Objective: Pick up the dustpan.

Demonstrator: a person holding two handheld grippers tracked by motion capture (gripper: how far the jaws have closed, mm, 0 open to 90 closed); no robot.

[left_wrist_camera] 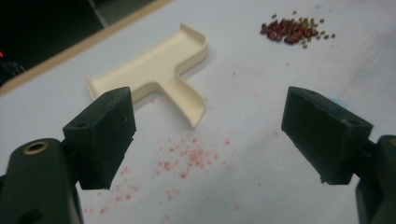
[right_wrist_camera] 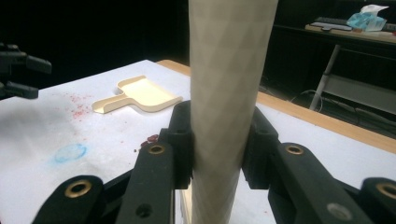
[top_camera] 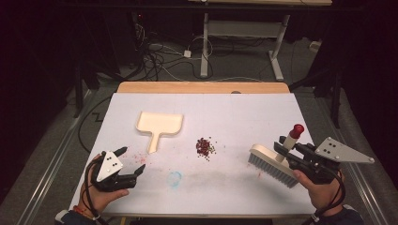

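Nearest, at about five o'clock on the table (top_camera: pixel 263 105), the right gripper (top_camera: pixel 287 151) is clamped on the handle of a brush (top_camera: pixel 272 165) whose bristles rest on the surface. At seven o'clock the left gripper (left_wrist_camera: pixel 210 135) hangs with jaws wide apart, holding nothing. Judging by the layout, sweeping has not begun: the beans (top_camera: pixel 205 146) sit in a small heap near the centre, apart from both tools. Farther, at eleven o'clock, the dustpan (top_camera: pixel 159 125) lies untouched. Nothing blocks the path between them; a blue smudge (top_camera: pixel 174 178) and red specks (left_wrist_camera: pixel 187 161) stain the near side.
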